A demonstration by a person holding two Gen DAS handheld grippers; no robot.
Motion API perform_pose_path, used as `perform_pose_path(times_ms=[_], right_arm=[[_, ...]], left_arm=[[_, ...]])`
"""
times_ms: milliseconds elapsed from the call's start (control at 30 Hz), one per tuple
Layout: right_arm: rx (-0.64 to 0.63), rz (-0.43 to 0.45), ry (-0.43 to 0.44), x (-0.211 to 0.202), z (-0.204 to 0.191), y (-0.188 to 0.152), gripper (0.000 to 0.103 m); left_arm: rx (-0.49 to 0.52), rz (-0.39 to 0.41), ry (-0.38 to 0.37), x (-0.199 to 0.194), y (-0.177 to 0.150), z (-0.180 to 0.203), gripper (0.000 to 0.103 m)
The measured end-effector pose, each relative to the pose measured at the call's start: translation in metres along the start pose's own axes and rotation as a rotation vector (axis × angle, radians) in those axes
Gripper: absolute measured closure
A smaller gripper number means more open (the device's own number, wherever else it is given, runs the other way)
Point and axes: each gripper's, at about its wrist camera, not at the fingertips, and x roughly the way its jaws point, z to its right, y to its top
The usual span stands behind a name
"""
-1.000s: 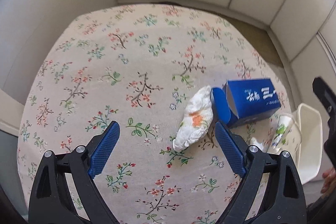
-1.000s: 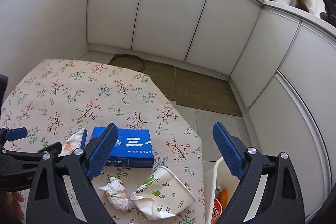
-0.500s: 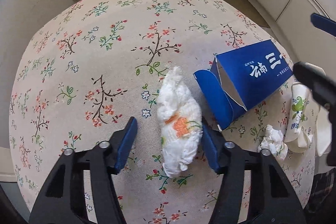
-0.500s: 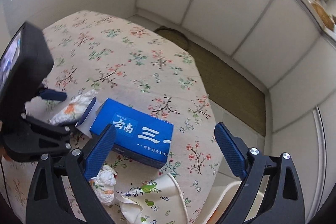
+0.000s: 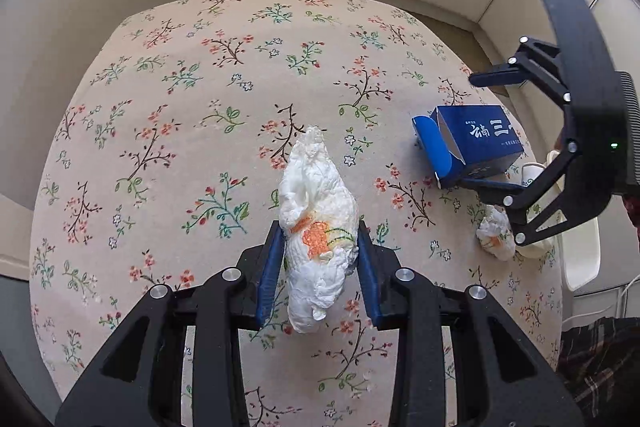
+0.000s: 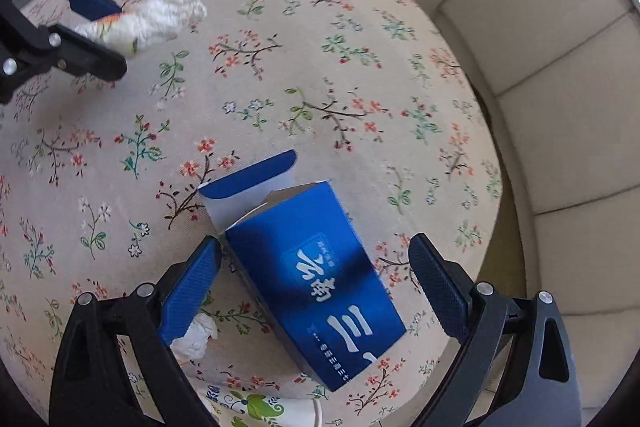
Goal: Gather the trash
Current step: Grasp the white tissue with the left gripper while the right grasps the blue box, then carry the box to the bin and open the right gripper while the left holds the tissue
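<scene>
Left wrist view: the crumpled white orange-stained tissue wad [image 5: 318, 227] is clamped above the floral-clothed bench [image 5: 200, 107] by the closing left tongs [image 5: 320, 263]. Right tongs [image 6: 316, 287], spread apart, straddle the blue cardboard box [image 6: 320, 275]; closing on it seems needed next.

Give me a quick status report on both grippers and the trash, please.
Left gripper closing on crumpled white orange-stained tissue. Right gripper open, straddling open blue cardboard box. Nothing blocking.
</scene>
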Motion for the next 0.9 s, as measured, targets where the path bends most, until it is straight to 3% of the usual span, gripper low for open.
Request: perform_pose_path(times_ms=[100,167,267,300,333,433,600,900], right_arm=[[-0.063,-0.055,0.015,0.02,-0.006,0.003,0.011],[-0.022,-0.041,0.06,0.024,0.0,0.003,0.014],[0.091,-0.026,0.147,0.026,0.013,0.004,0.04],[0.104,-0.025,0.144,0.027,0.015,0.004,0.047],[0.122,-0.02,0.146,0.027,0.016,0.005,0.047],[0.207,0.006,0.122,0.028,0.02,0.01,0.047],[0.399,0.072,0.012,0.016,0.019,0.025,0.047],[0.678,0.219,-0.153,-0.051,0.016,0.045,0.047]], left_arm=[[-0.01,0.014,-0.003,-0.01,0.001,-0.003,0.07],[-0.018,0.032,-0.011,-0.017,0.001,-0.004,0.07],[-0.03,0.051,-0.011,-0.017,0.003,-0.003,0.07],[-0.036,0.05,-0.012,-0.016,0.003,-0.004,0.07],[-0.042,0.049,-0.008,-0.014,0.004,-0.004,0.07],[-0.064,0.055,0.009,-0.009,0.007,-0.006,0.07],[-0.131,0.109,0.056,-0.02,0.012,-0.018,0.07],[-0.22,0.233,0.083,-0.059,0.013,-0.025,0.07]])
